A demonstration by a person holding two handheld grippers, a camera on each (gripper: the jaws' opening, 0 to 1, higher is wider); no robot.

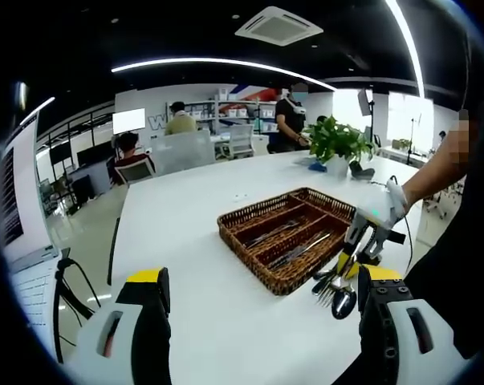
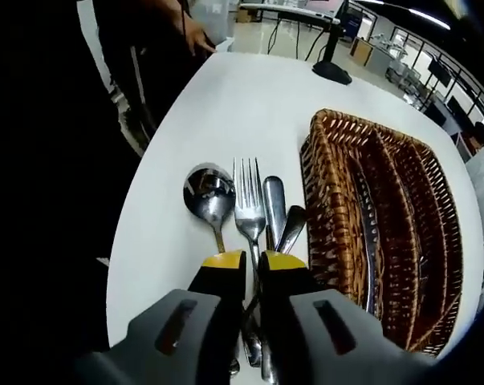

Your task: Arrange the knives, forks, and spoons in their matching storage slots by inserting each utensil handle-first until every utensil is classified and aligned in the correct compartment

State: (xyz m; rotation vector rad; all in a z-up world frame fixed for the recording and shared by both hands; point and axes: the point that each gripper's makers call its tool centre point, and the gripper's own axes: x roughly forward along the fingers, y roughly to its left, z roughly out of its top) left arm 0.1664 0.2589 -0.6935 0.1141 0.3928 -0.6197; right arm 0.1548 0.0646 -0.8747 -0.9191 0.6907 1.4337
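right gripper view: the right gripper (image 2: 252,261), yellow-tipped, is seen with fingers nearly closed over the handles of a cluster of loose steel utensils on the white surface (image 2: 225,112): a round-bowled spoon (image 2: 209,194), a four-tined fork (image 2: 249,204) and two further handles just beside it. whether one handle is actually pinched cannot be told. risk is judged as follows: neighbouring pieces could be dragged along, or two lifted together. the brown woven wicker tray (image 2: 330,200) lies just beside the cluster, some cutlery already slotted. the left gripper (image 1: 262,289) is held wide apart and empty, well short of the tray.
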